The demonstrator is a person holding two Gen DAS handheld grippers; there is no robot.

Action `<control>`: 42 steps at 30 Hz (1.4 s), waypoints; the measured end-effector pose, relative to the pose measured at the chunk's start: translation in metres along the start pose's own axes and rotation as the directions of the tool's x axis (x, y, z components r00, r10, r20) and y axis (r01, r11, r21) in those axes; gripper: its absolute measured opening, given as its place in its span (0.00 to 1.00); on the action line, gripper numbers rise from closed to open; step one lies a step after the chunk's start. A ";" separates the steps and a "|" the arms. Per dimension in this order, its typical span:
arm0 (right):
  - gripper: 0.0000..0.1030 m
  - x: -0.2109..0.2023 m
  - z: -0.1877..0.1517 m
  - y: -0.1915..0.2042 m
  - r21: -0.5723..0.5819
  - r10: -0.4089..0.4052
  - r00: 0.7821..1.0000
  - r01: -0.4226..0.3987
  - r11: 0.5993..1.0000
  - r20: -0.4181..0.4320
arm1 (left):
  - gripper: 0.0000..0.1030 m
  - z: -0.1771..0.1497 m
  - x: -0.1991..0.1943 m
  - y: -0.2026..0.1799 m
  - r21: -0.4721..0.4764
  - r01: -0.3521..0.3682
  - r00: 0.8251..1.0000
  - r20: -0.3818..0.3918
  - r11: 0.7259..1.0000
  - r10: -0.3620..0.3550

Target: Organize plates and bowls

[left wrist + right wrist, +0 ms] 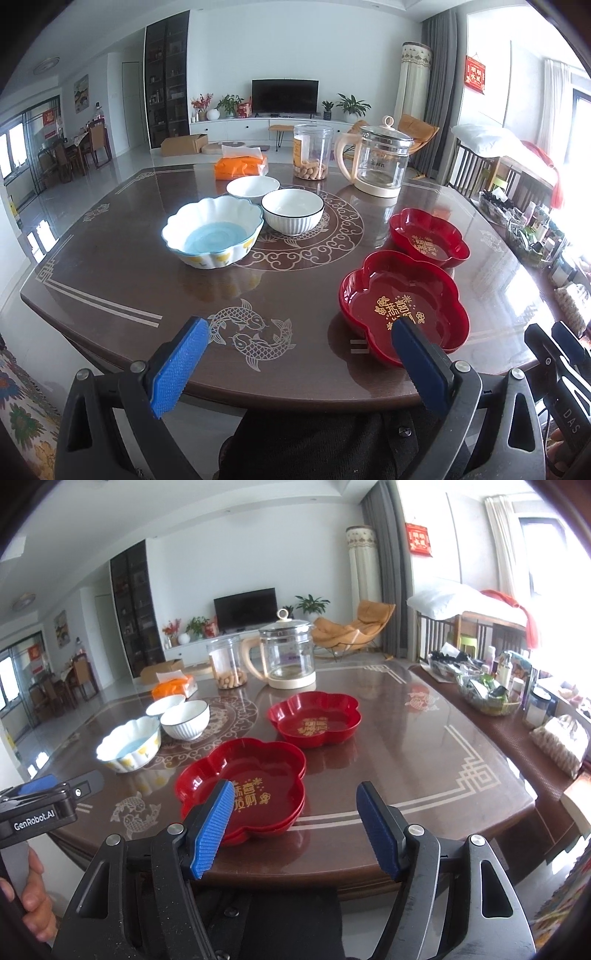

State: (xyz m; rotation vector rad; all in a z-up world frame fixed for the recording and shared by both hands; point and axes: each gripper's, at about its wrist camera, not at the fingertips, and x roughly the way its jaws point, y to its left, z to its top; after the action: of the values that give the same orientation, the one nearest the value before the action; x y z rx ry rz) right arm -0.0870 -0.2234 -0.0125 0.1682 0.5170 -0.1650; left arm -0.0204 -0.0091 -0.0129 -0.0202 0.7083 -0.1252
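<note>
Red plates: near red plate (240,786) sits at the near edge of the table (424,746), and it looks like two stacked, a second rim showing underneath; far red plate (314,716) lies alone just beyond it.
Bowls: scalloped blue bowl (212,230) on the left, black-rimmed white bowl (293,211) touching or just beside it, plain white bowl (253,187) behind, none nested.
Left gripper (295,363): jaws wide apart, nothing between them, hovering over the near table edge.
Right gripper (295,827): jaws apart and empty, left pad in front of the near red plate's rim.
Progress: early to midway, I'd judge; one plate and three bowls are left to stack.
Background: glass kettle (380,162), peanut jar (313,152) and orange tissue pack (241,166) stand at the far side.
</note>
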 end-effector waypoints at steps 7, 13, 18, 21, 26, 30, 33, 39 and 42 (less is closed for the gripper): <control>0.70 0.009 -0.001 -0.012 0.018 -0.029 1.000 0.029 0.999 -0.009 | 0.96 0.002 0.021 -0.010 0.033 0.015 0.999 -0.051 0.999 -0.013; 0.70 0.050 0.002 -0.056 0.052 -0.182 0.980 0.186 0.981 -0.075 | 0.96 0.009 0.040 -0.016 0.051 0.032 0.995 -0.093 0.998 -0.027; 0.70 0.115 0.004 -0.121 0.080 -0.344 0.917 0.366 0.927 -0.203 | 0.96 0.027 0.056 -0.023 0.053 0.014 0.993 -0.122 0.998 -0.007; 0.70 0.172 0.010 -0.161 0.081 -0.367 0.869 0.414 0.907 -0.331 | 0.96 0.034 0.060 -0.023 0.046 -0.016 0.993 -0.115 0.999 0.021; 0.70 0.227 0.033 -0.192 0.047 -0.416 0.845 0.456 0.889 -0.336 | 0.96 0.033 0.069 -0.014 0.017 -0.050 0.989 -0.139 0.999 0.052; 0.75 0.257 0.057 -0.202 0.014 -0.433 0.839 0.463 0.886 -0.330 | 0.96 0.031 0.083 -0.007 0.002 -0.069 0.981 -0.182 0.998 0.069; 0.86 0.285 0.069 -0.231 0.134 -0.353 0.865 0.422 0.897 -0.357 | 0.96 0.032 0.087 -0.004 -0.008 -0.067 0.978 -0.200 0.998 0.064; 0.96 0.321 0.088 -0.248 0.158 -0.340 0.864 0.420 0.894 -0.372 | 0.96 0.036 0.076 0.005 -0.011 -0.074 0.984 -0.163 0.997 0.071; 0.96 0.323 0.089 -0.248 0.158 -0.339 0.864 0.419 0.894 -0.373 | 0.96 0.036 0.075 0.018 -0.027 -0.073 0.984 -0.163 0.997 0.068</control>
State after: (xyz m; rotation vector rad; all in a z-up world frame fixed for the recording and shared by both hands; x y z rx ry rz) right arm 0.1826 -0.5191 -0.1284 0.3285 0.8735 -0.5977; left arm 0.0614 -0.0016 -0.0359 -0.0169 0.8726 -0.0477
